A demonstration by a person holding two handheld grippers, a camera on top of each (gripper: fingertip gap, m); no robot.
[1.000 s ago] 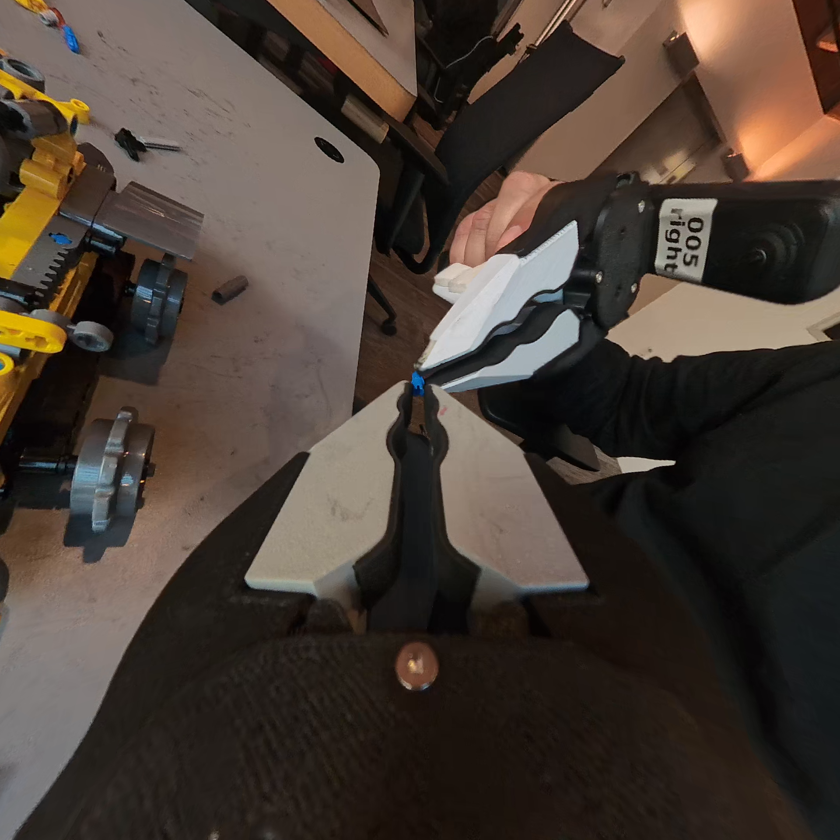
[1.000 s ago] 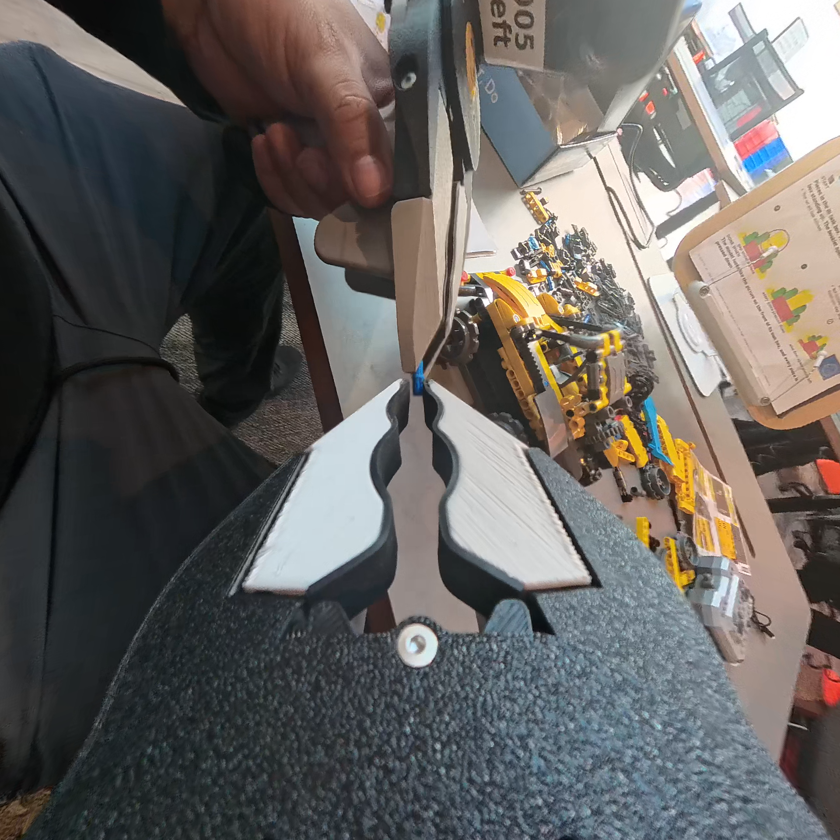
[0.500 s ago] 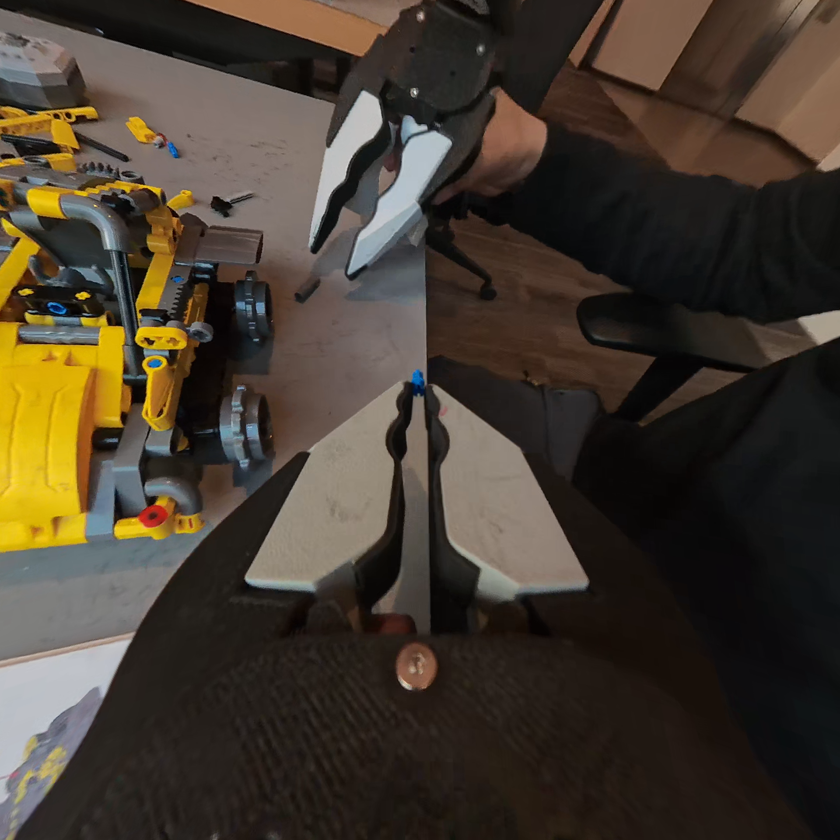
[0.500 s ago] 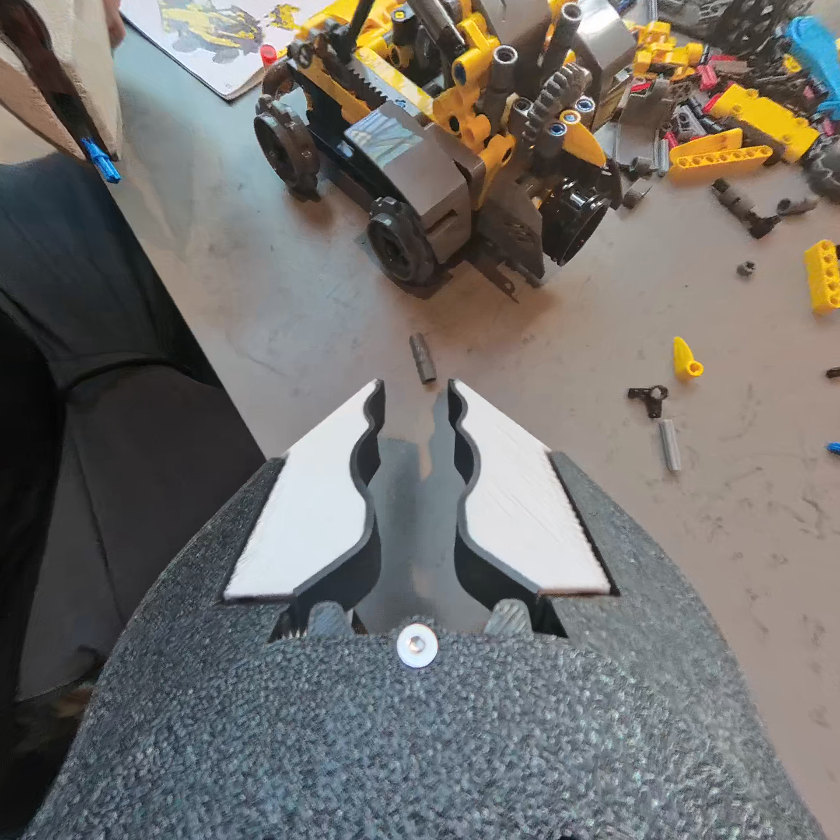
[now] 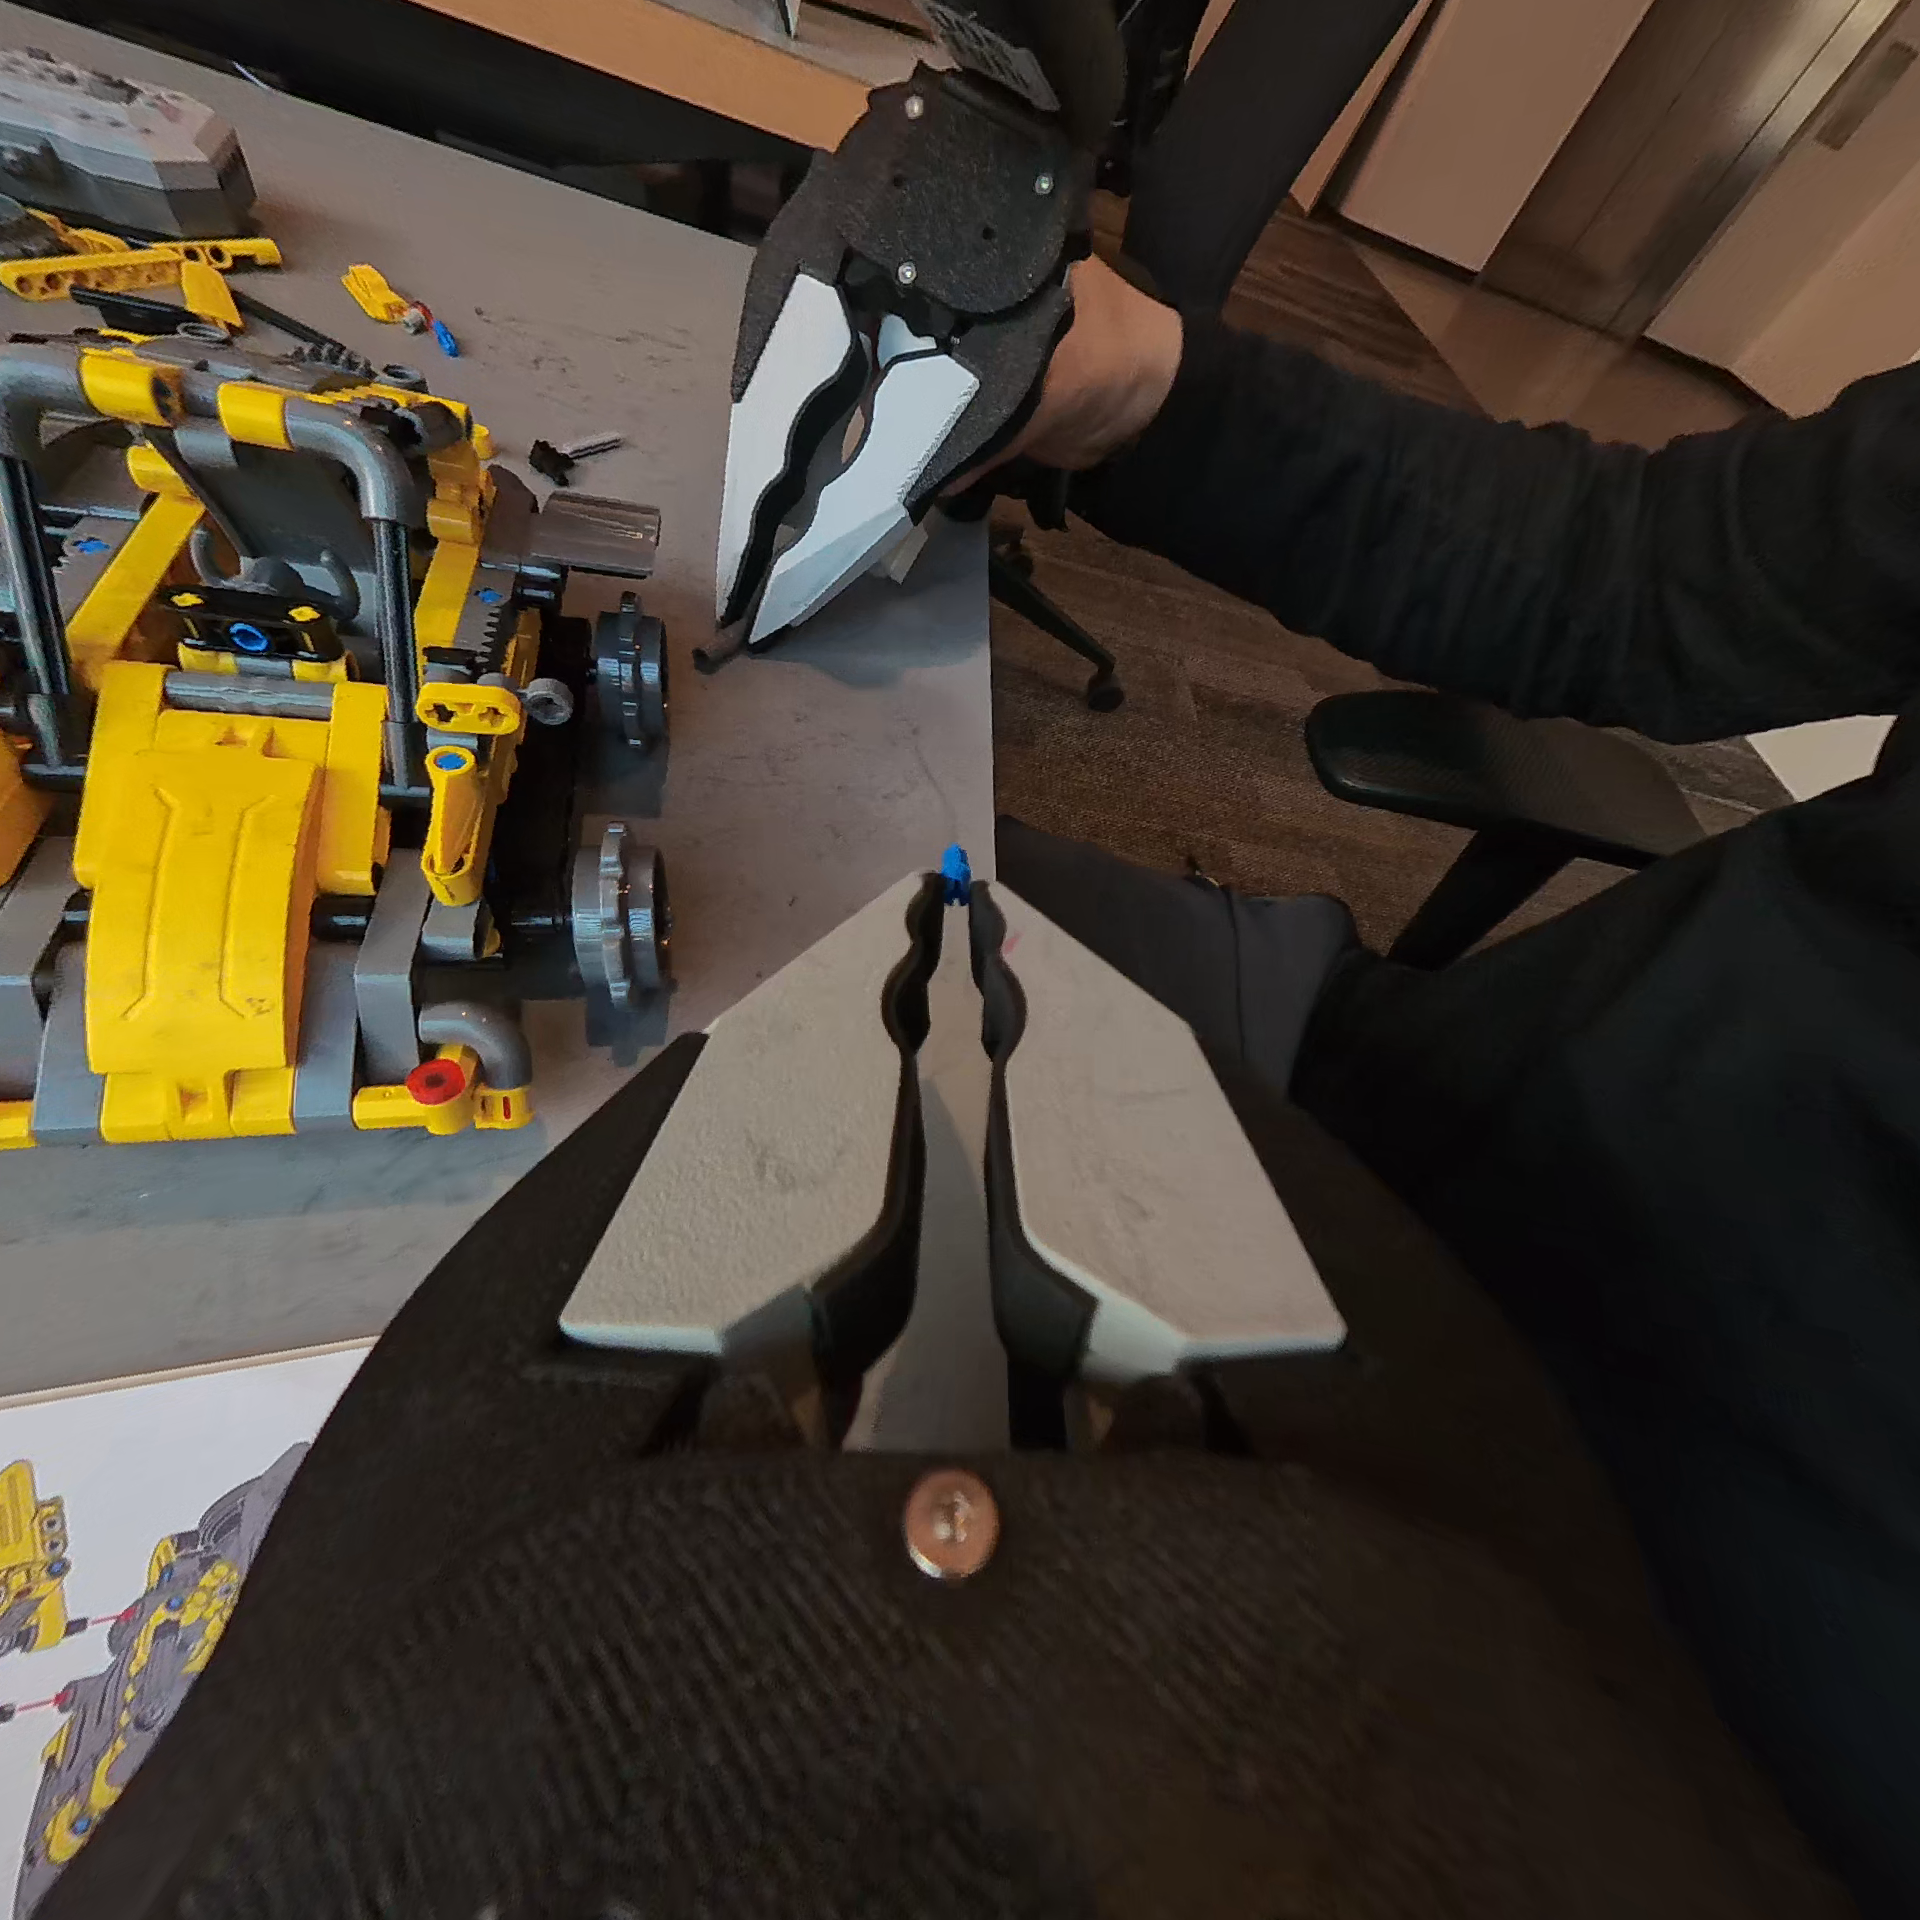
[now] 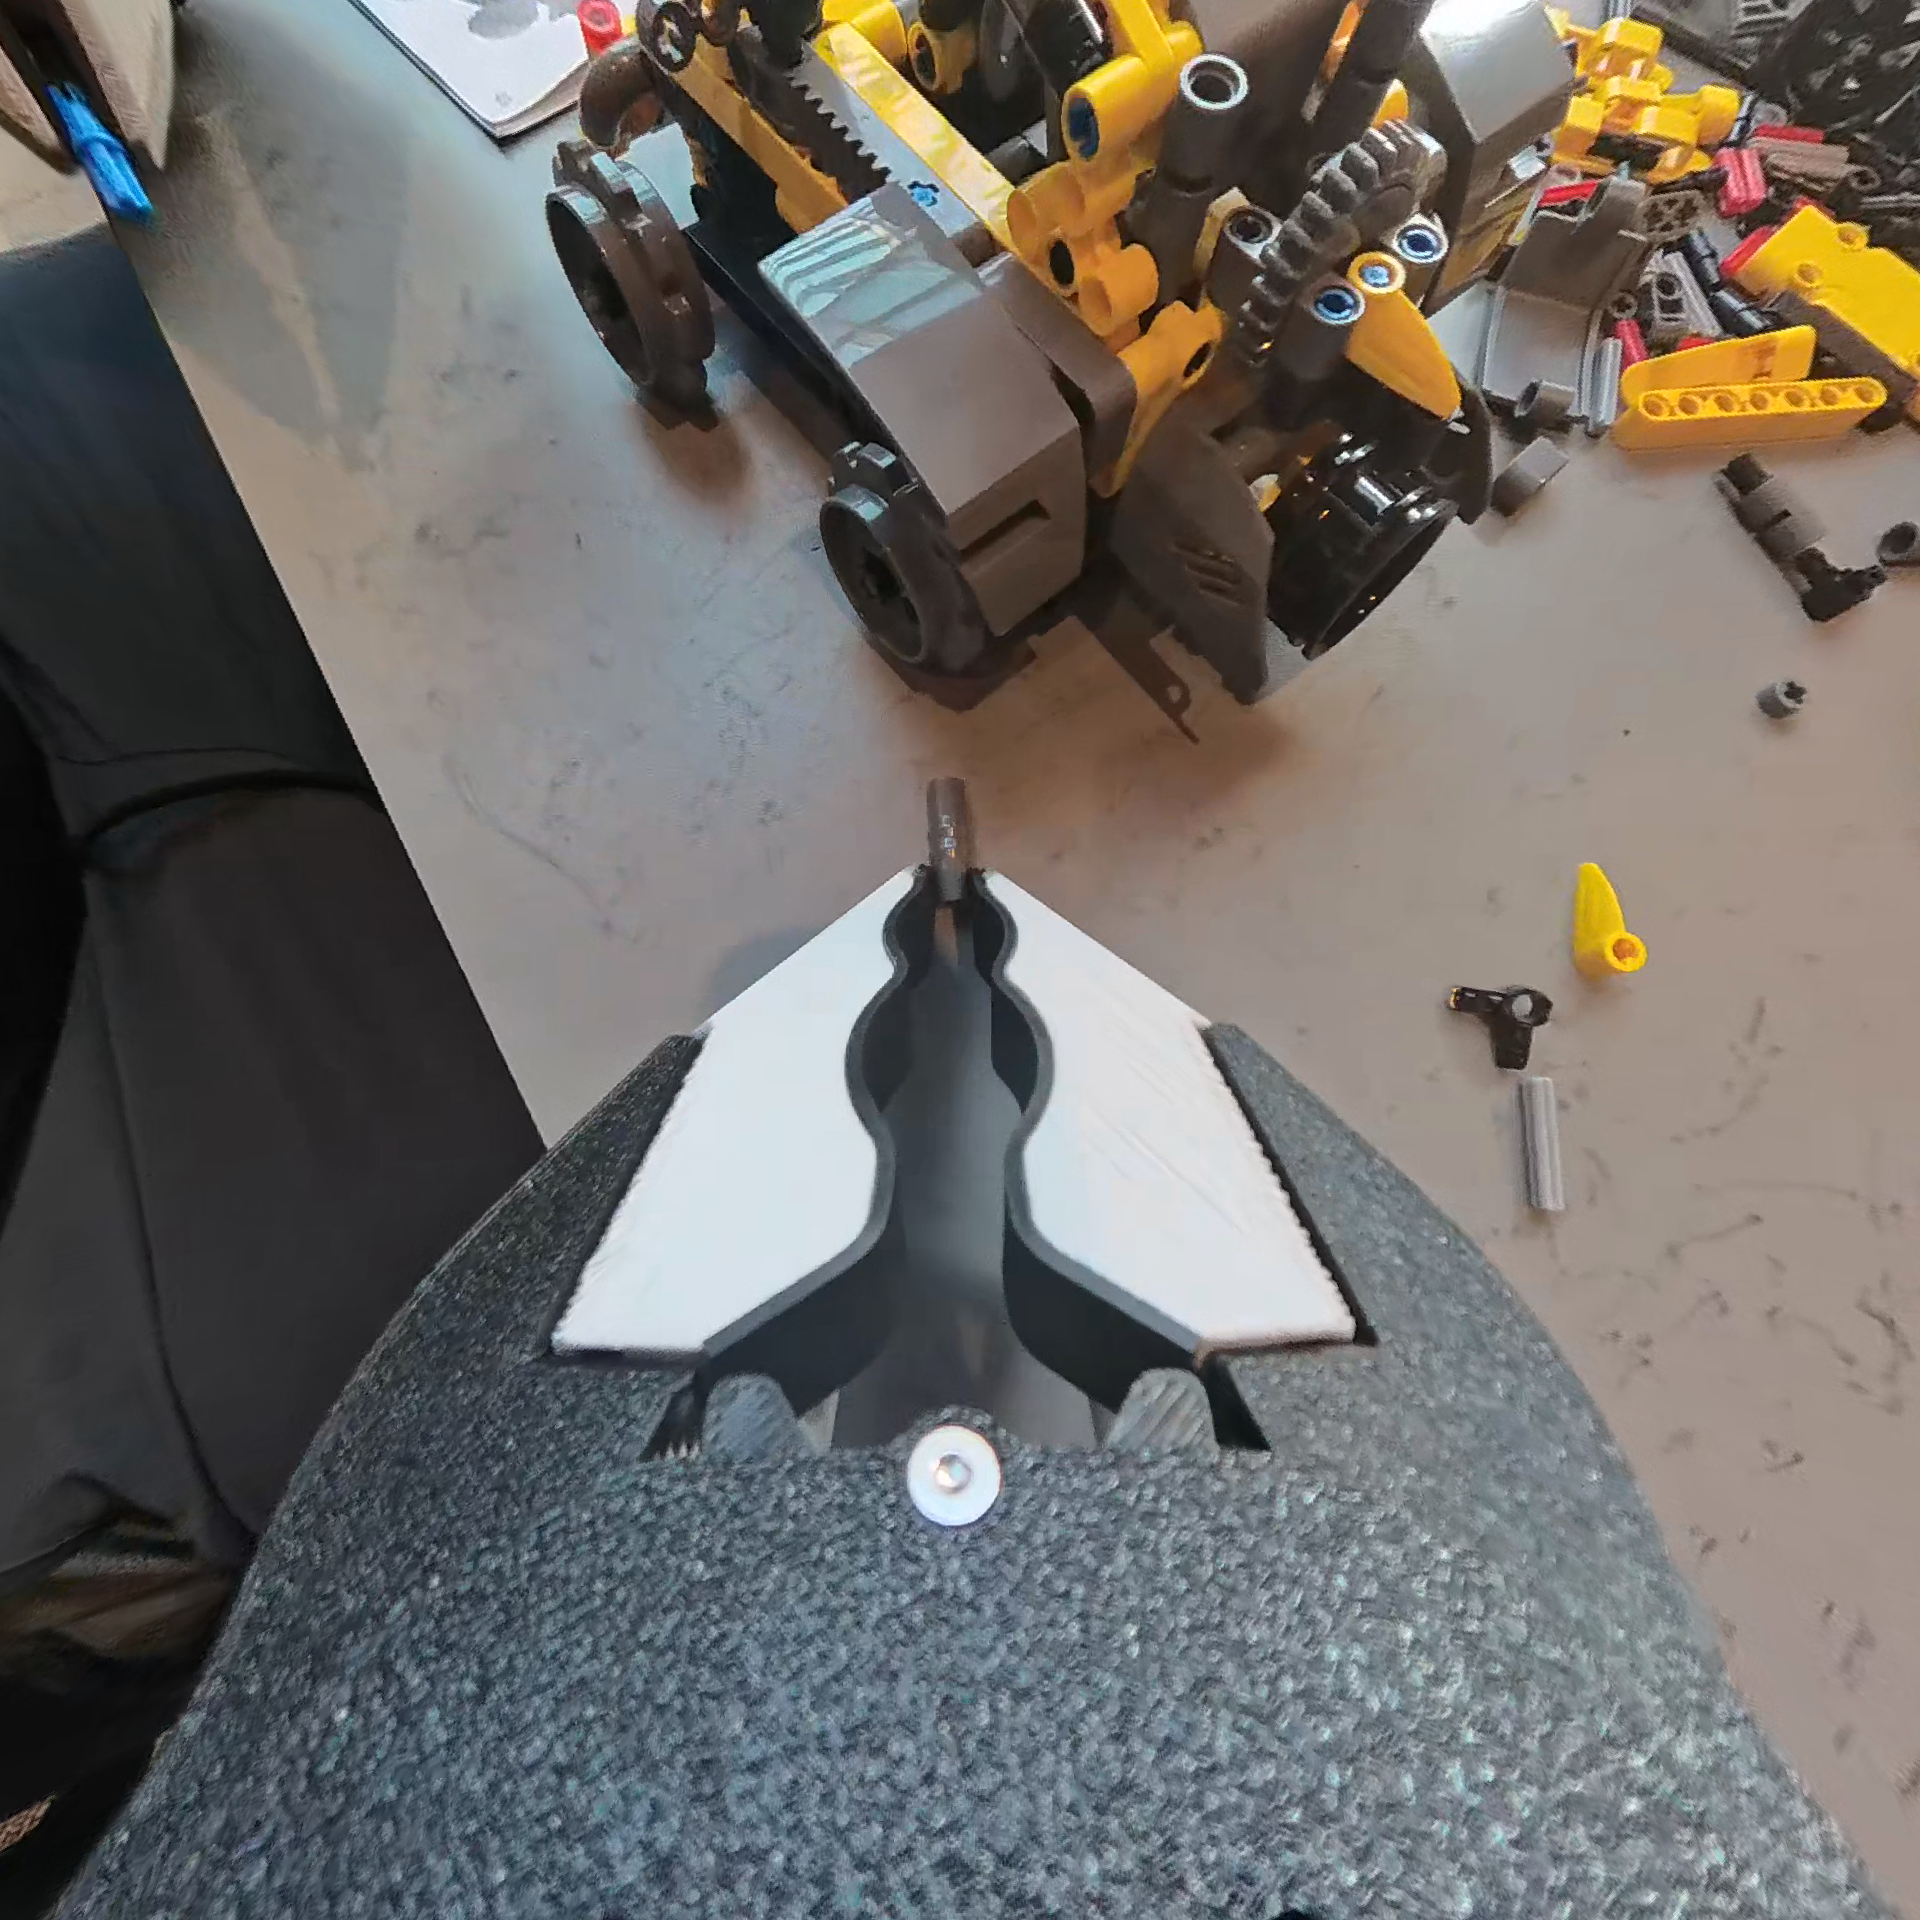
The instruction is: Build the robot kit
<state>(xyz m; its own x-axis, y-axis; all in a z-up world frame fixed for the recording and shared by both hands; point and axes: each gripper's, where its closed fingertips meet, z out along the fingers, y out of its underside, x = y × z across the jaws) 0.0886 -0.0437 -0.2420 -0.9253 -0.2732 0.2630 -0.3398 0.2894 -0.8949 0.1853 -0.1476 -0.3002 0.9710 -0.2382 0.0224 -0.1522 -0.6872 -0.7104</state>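
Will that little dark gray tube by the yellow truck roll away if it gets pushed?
Probably. The dark gray tube looks round and smooth, lying flat on the table, so it could roll sideways. It seems stiff plastic and light. The right claw pinches only its end, so it might slip.

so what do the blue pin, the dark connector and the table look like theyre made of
Blue pin: glossy moulded plastic, judging by its bright even colour; pinched in the left gripper.
Dark connector: dull grey-brown plastic, smooth tube, between the right gripper fingers.
Table: matte grey top, scuffed; probably laminate, cannot tell for sure.
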